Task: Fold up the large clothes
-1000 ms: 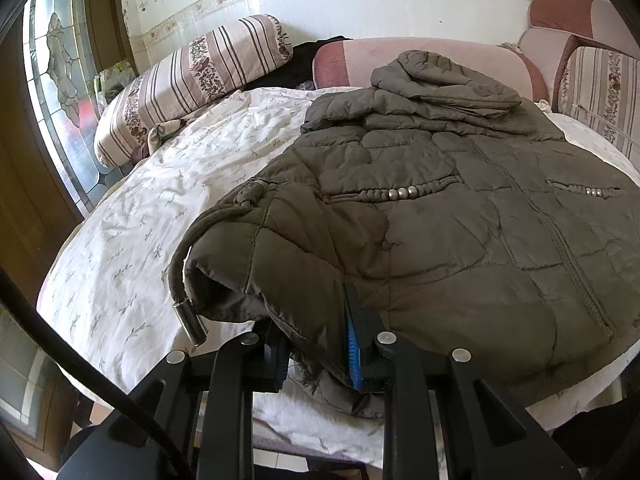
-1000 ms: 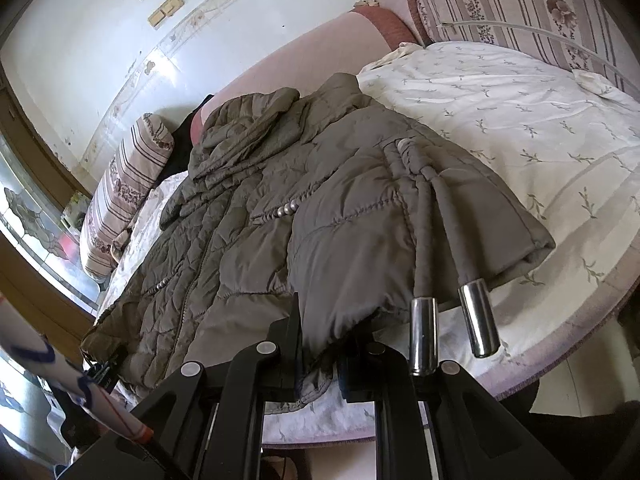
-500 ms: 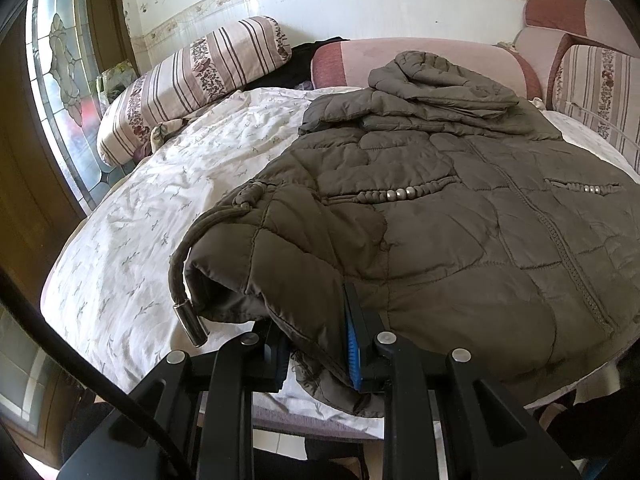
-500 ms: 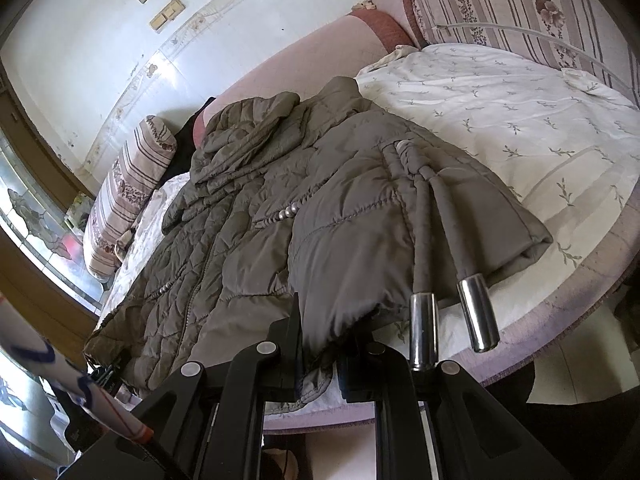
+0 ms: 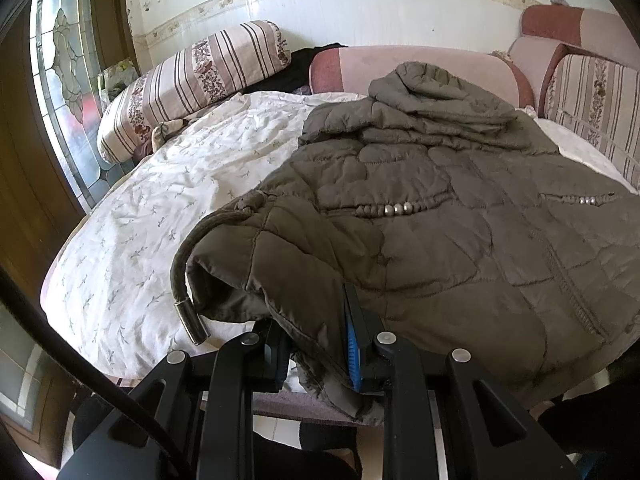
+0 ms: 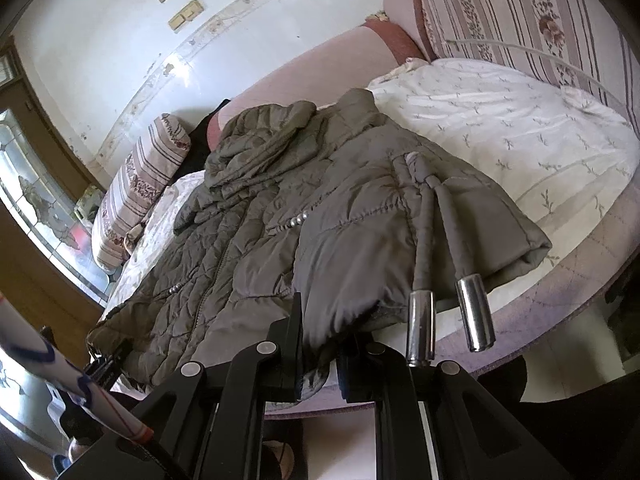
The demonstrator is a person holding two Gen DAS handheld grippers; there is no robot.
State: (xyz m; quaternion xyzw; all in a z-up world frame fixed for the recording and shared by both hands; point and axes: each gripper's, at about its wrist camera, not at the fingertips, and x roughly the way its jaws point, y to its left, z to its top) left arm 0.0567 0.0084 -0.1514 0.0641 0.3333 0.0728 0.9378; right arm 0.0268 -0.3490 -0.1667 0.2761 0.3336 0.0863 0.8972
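Your left gripper [image 5: 318,350] and right gripper [image 6: 320,354] each pinch the jacket's [image 5: 460,240] near hem; its length runs straight away from you toward the hood [image 5: 436,88].

**Both tools clamped, low at frame bottom**

Left tool [image 5: 318,354]: fingers closed onto a fold of the jacket [image 5: 460,240] hem, blue pad [image 5: 352,354] on the right finger pressed against the cloth. Pointing forward, roughly level.

Right tool [image 6: 320,354]: fingers pinched on the jacket's other hem corner, cloth bunched between them. Body rolled slightly.
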